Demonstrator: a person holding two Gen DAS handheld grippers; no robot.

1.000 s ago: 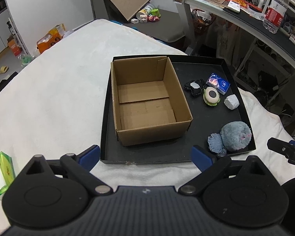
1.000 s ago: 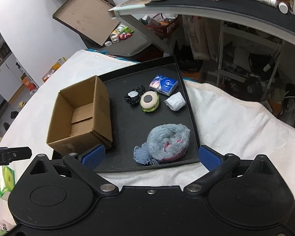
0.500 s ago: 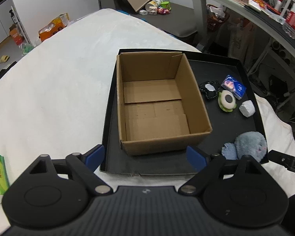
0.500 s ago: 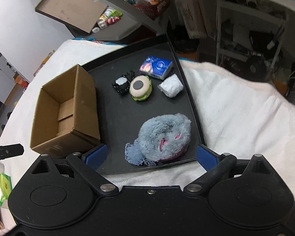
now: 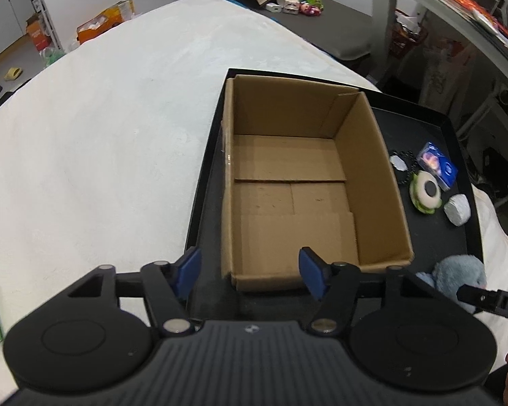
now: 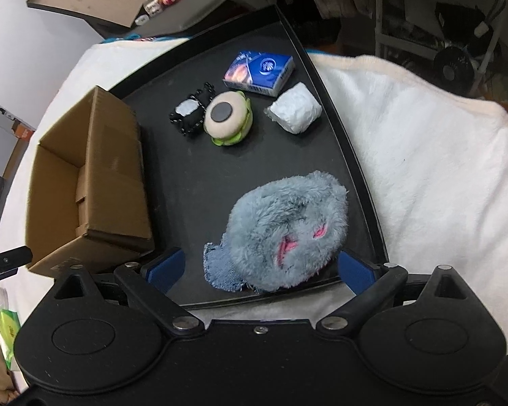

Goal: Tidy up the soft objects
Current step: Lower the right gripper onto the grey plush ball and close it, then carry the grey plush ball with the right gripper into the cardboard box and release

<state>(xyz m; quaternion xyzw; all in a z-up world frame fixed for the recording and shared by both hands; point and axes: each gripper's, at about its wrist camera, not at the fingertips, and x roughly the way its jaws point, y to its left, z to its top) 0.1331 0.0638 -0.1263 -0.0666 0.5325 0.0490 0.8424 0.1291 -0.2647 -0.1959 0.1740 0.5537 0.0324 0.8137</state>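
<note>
I'm lining my right gripper [image 6: 259, 267], jaws wide, over the plush [image 6: 288, 233] at lower centre; left gripper [image 5: 250, 269] is closing, empty, at the box [image 5: 308, 182] corner. Next: descend, pinch.

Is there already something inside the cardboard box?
No, the box shows only its bare cardboard floor, and the soft things lie beside it on the tray.

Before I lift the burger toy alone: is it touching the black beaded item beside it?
Touching. The right wrist view shows the burger toy pressed against the black beaded item, no tray visible between them.

Fuzzy grey-blue plush toy [image 6: 288, 230], matt brown cardboard box [image 5: 308, 182], smooth black tray [image 6: 193, 186], fleecy white cloth [image 6: 423, 155]
</note>
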